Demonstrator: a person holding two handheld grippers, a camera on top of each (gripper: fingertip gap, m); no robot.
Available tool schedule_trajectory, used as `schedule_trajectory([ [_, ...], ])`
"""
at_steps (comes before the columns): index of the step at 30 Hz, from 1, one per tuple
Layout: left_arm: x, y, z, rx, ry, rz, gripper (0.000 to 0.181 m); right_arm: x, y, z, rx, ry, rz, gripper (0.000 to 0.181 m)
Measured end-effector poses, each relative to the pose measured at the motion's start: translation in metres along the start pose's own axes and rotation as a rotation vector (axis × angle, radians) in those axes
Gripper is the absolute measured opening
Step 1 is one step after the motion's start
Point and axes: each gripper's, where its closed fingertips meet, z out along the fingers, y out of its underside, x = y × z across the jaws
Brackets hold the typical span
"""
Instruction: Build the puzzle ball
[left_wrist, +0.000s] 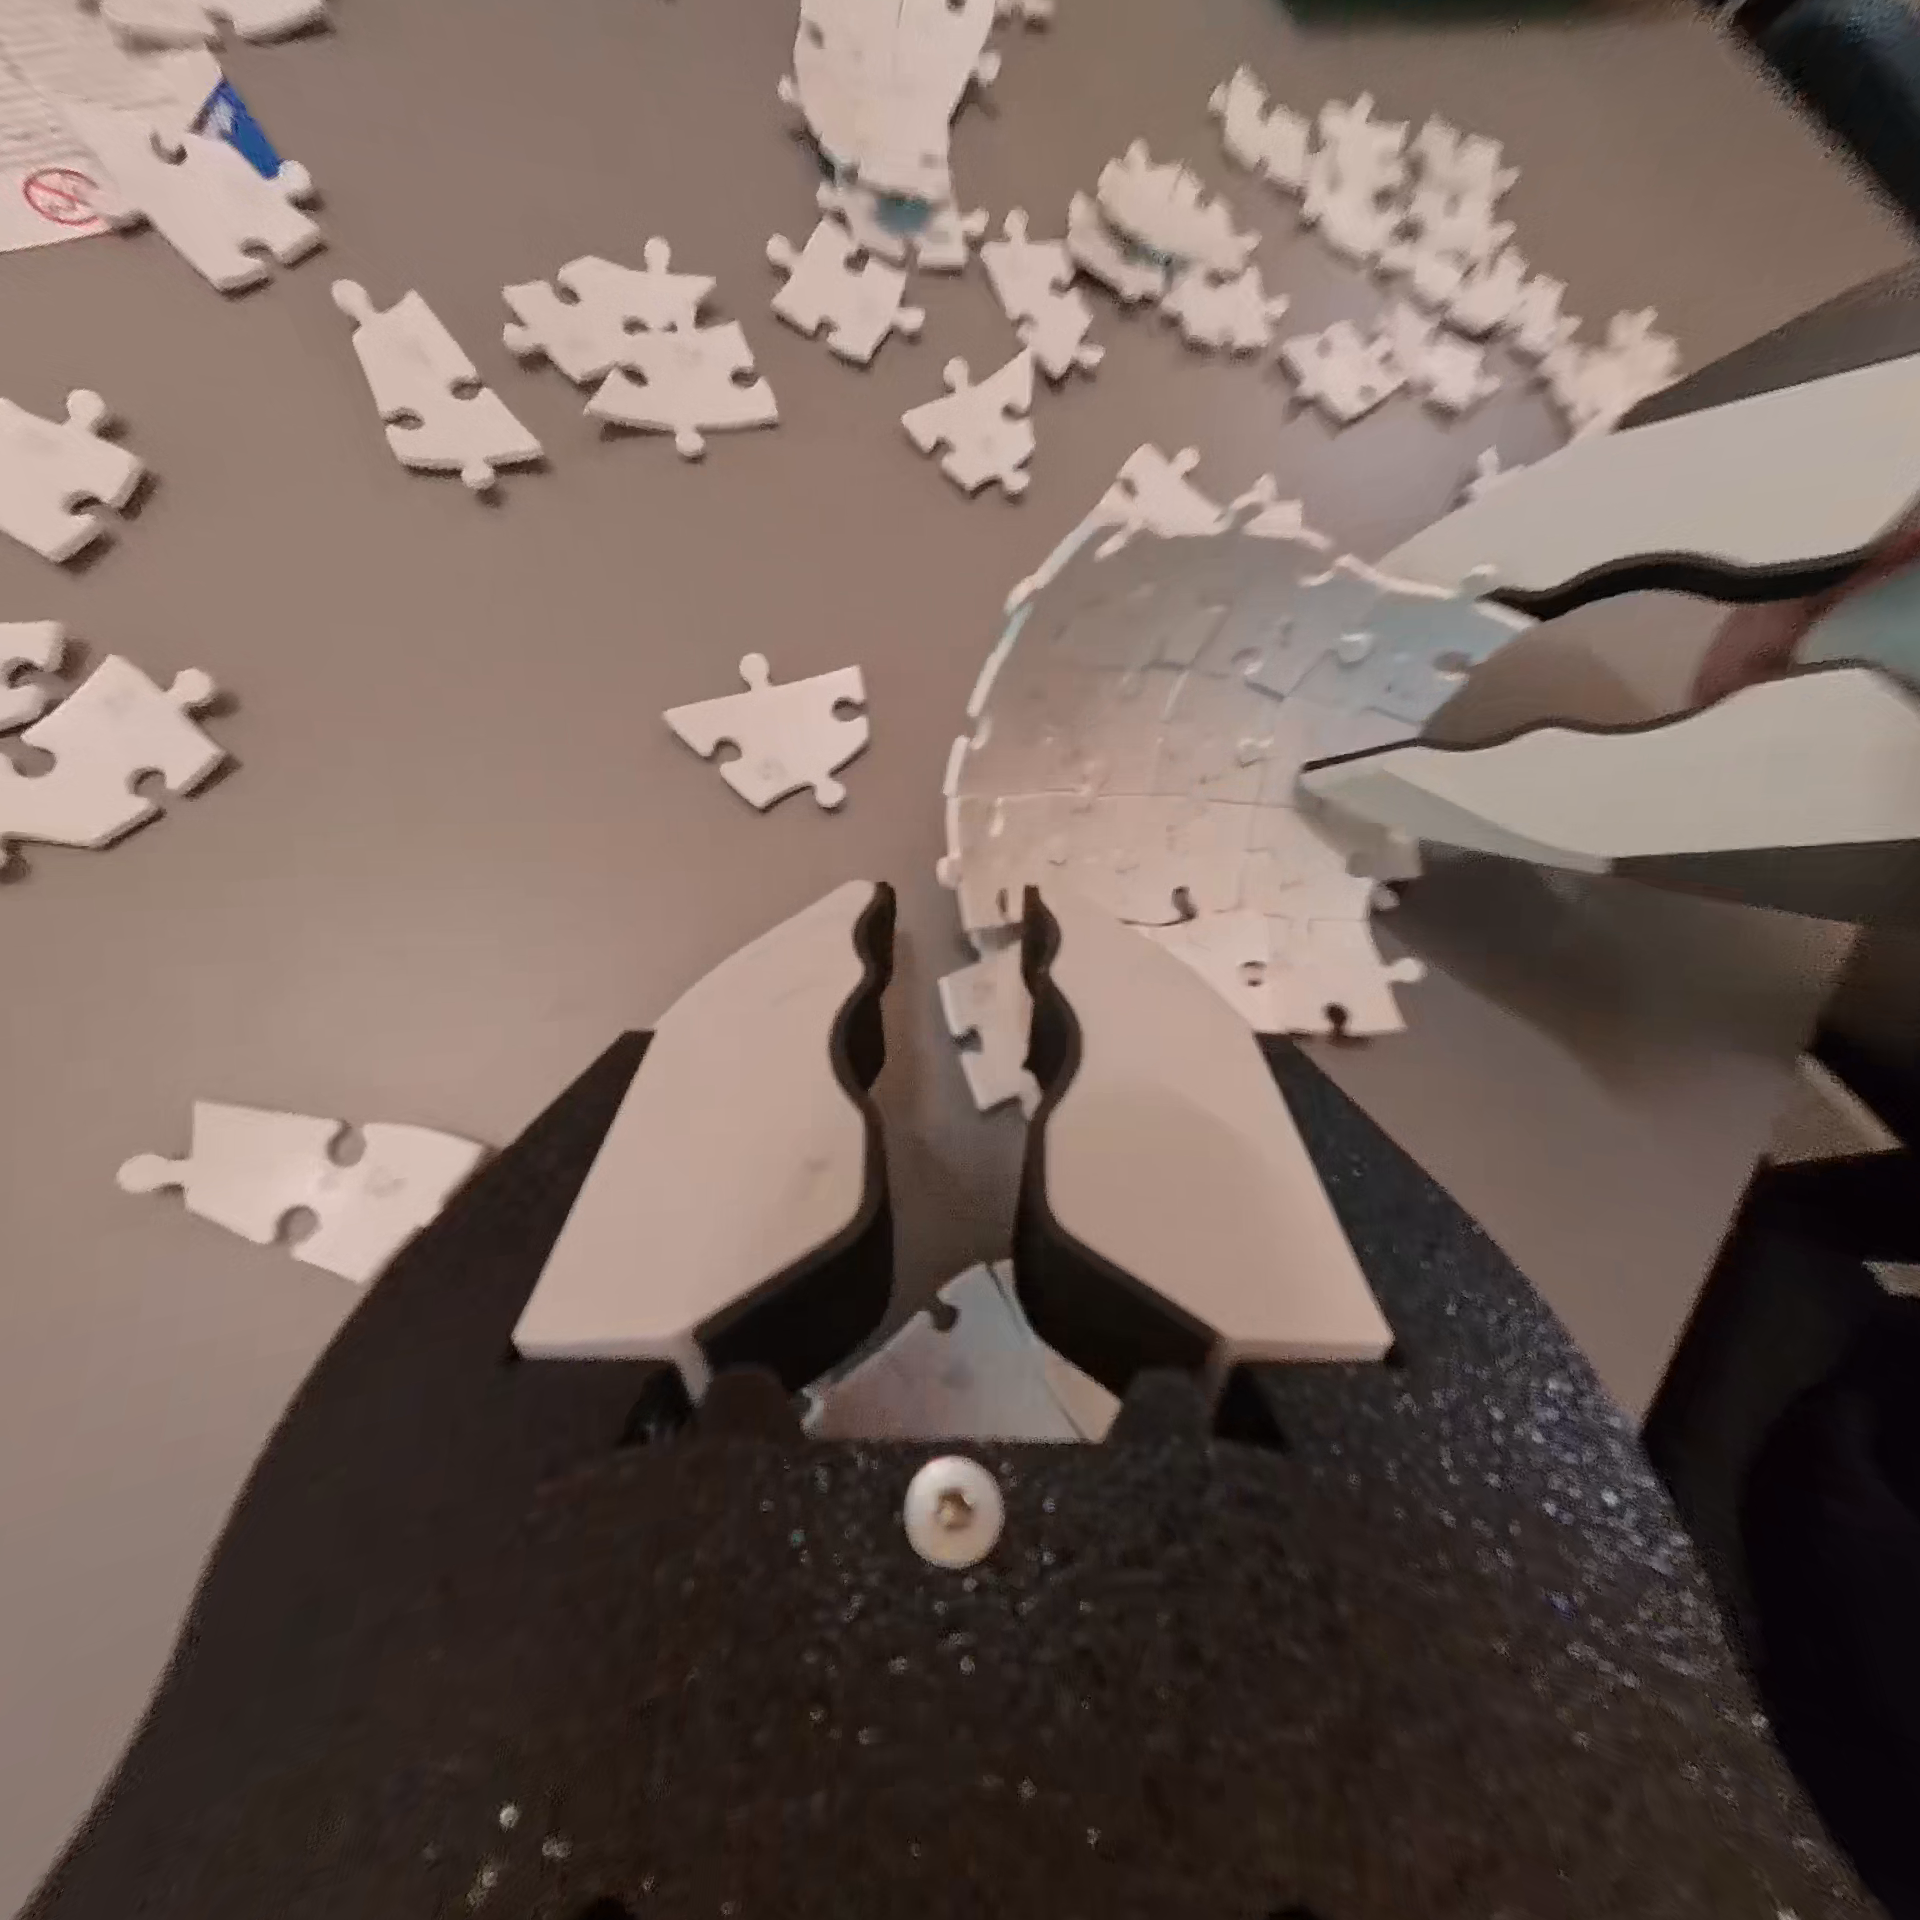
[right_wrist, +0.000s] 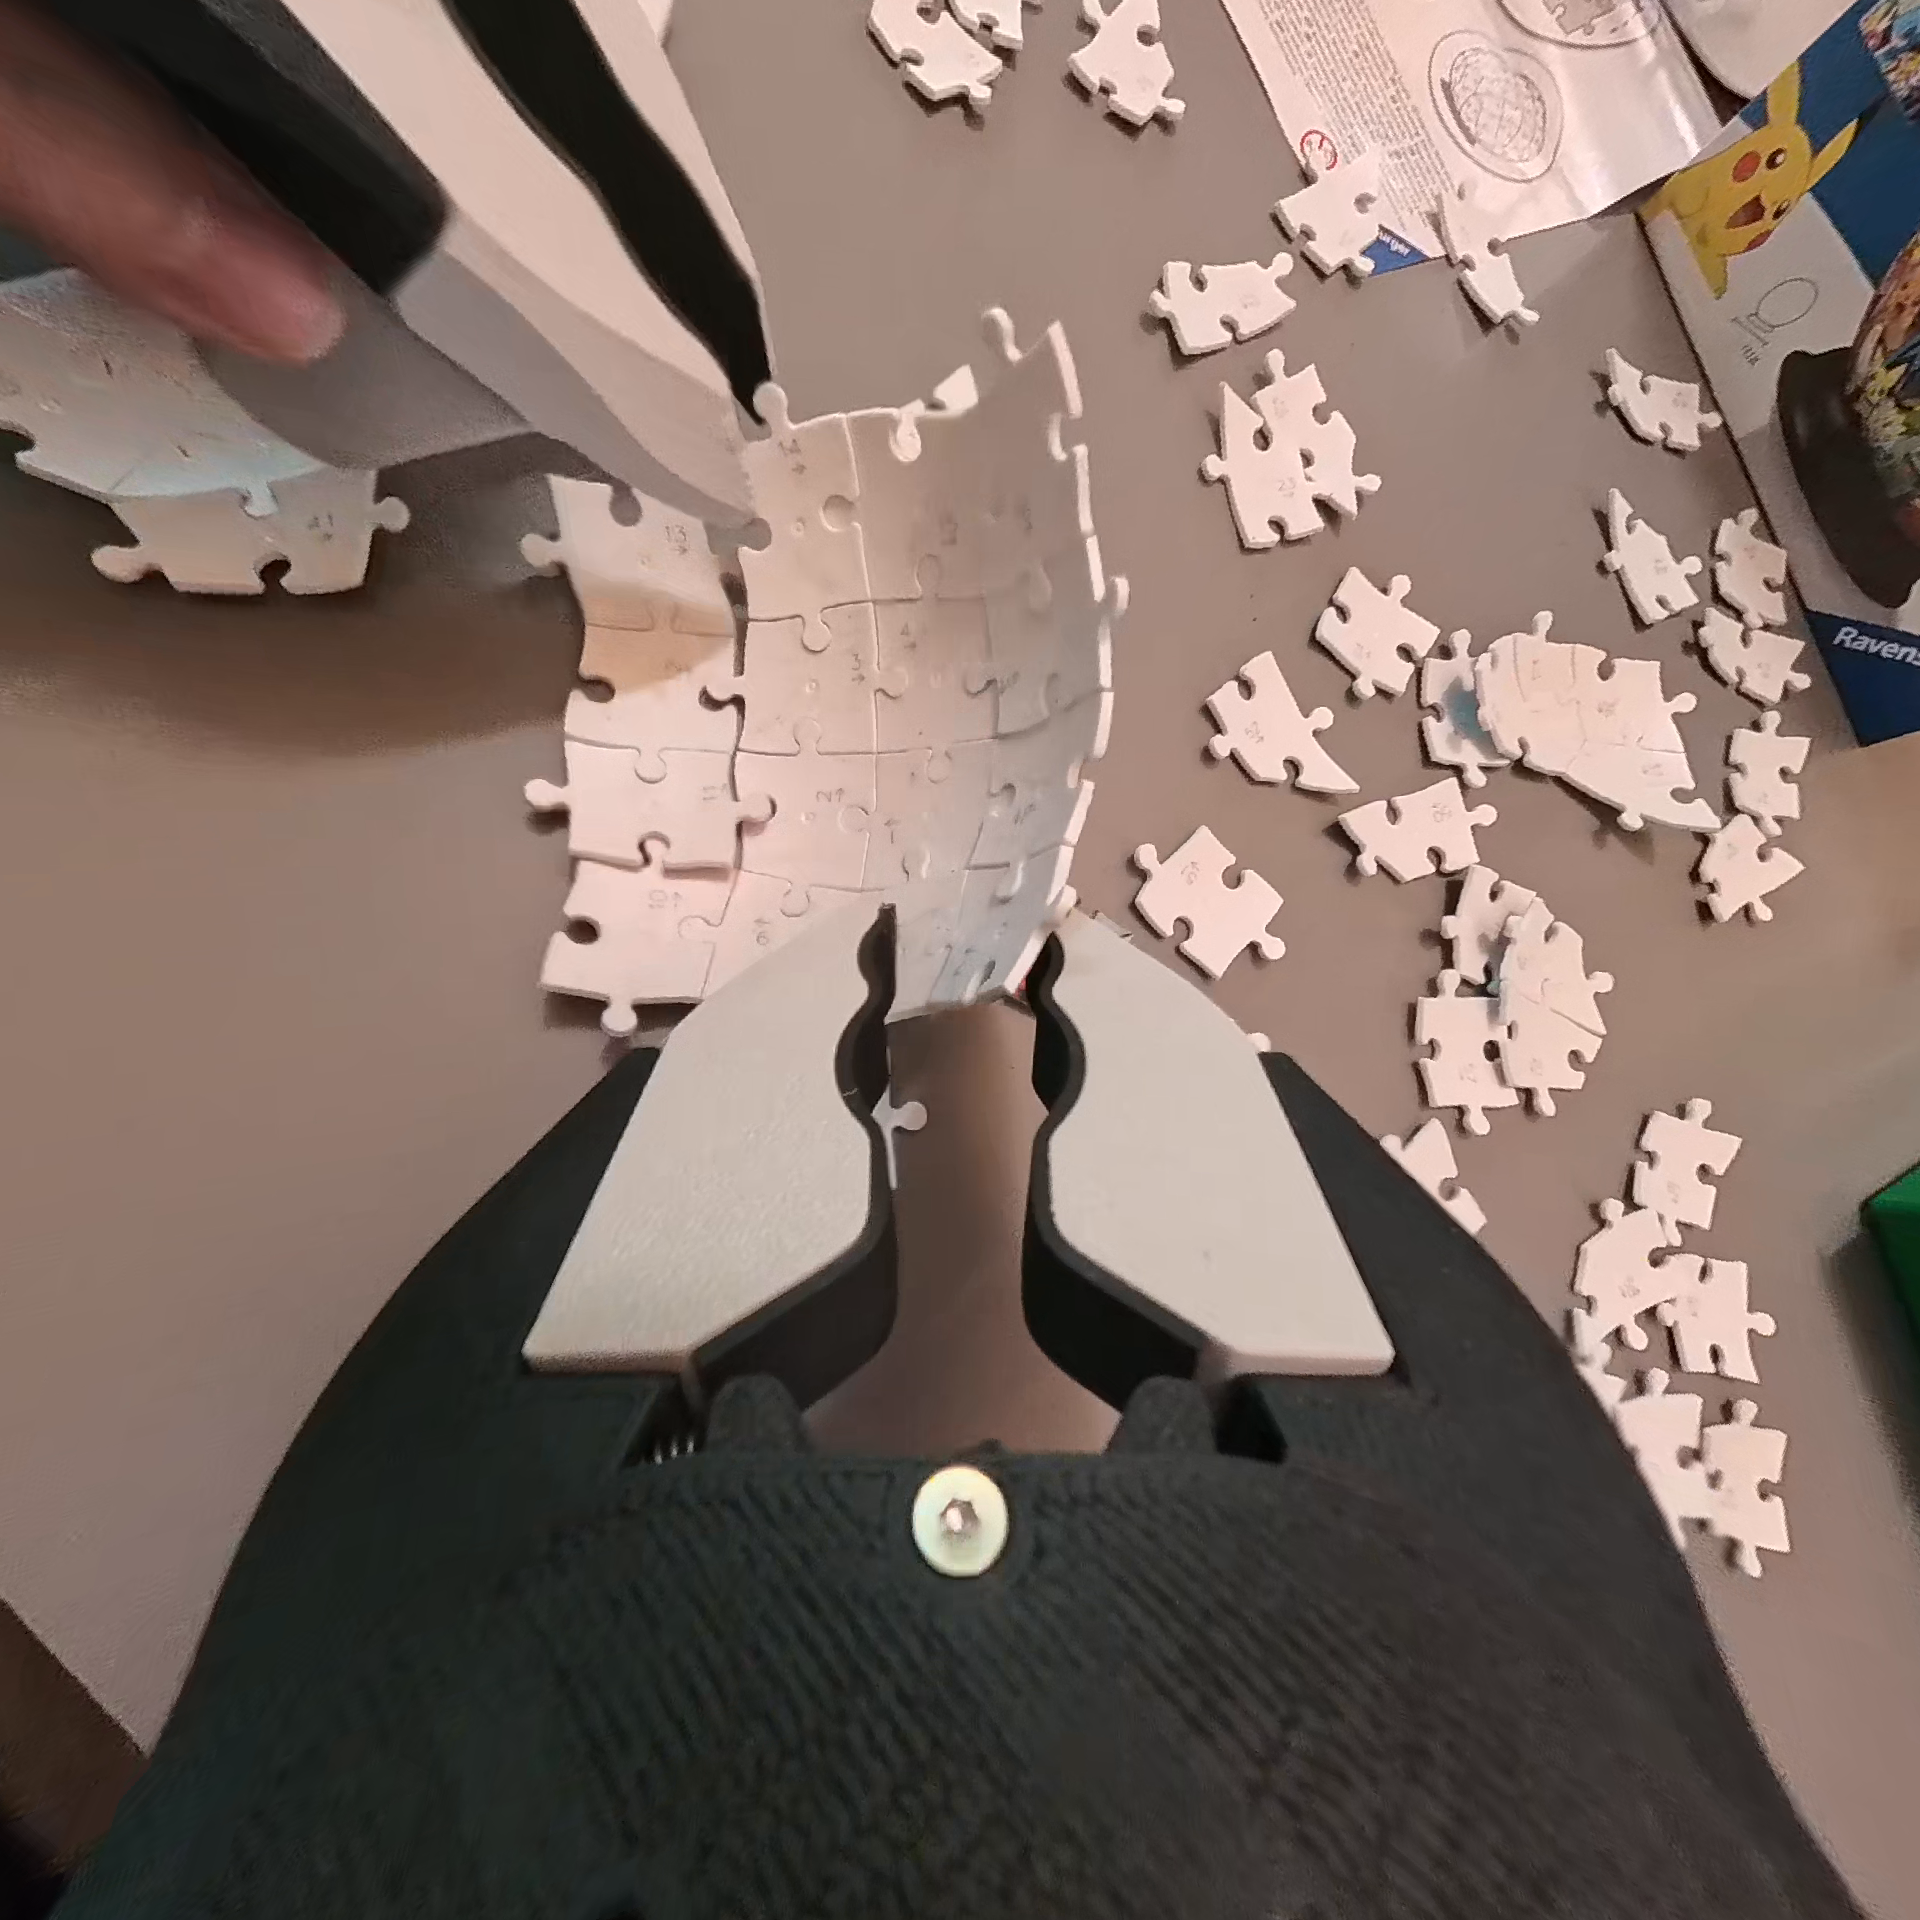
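A half-built white puzzle shell (right_wrist: 862, 707), a curved bowl of joined plastic pieces, sits on the grey-brown bench (right_wrist: 260, 831) with its blank inner face showing. Each piece bears a small printed number and arrow. The right side of the shell rises steeply, while its left side lies low. The left tool (left_wrist: 956, 899), with pale grey fingers, black pads and a black body, meets the far rim of the shell. Its jaws are slightly apart and unclenched: only one pad touches the rim, and bench shows past the other. The right tool (right_wrist: 966, 925), of the same build, has the near rim in the gap between its parted fingers. I cannot tell whether its pads press the rim. A person's fingertip (right_wrist: 260, 281) lies on the left tool's body. To the far right of the shell is one blue cardboard box (right_wrist: 1766, 260) with a yellow cartoon figure and brand lettering. Beside it is one white printed leaflet (right_wrist: 1455, 104) with diagrams. Three smaller curved joined sections lie around the shell: one to its left (right_wrist: 187, 416) and two to its right (right_wrist: 1590, 717) (right_wrist: 1548, 966). More than twenty loose white pieces (right_wrist: 1205, 899) are scattered to the right, some of them overlapping. The bench to the left of the shell is mostly bare. A green object (right_wrist: 1891, 1226) shows at the right border.
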Motion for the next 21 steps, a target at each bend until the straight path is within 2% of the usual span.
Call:
schedule_trajectory([
  [3,0.003,-0.001,0.01,-0.059,0.07,-0.005,0.007,-0.002,0.0,-0.001,0.009,-0.029,0.021,0.026],
  [7,0.004,-0.006,0.016,-0.092,0.114,0.0,0.006,0.002,0.005,-0.007,0.011,-0.067,0.053,0.031],
  [11,0.006,-0.016,0.015,-0.119,0.146,0.073,0.005,0.001,0.015,-0.021,-0.001,-0.196,0.111,0.051],
  [14,0.012,-0.029,0.012,-0.146,0.17,0.206,0.005,0.012,0.016,-0.041,0.051,-0.259,0.153,0.062],
  [17,0.021,-0.039,0.011,-0.203,0.191,0.393,0.004,0.045,0.001,-0.056,0.204,-0.174,0.174,0.06],
  [21,0.032,-0.048,0.017,-0.275,0.193,0.608,0.004,0.062,-0.018,-0.041,0.292,-0.222,0.174,0.059],
])
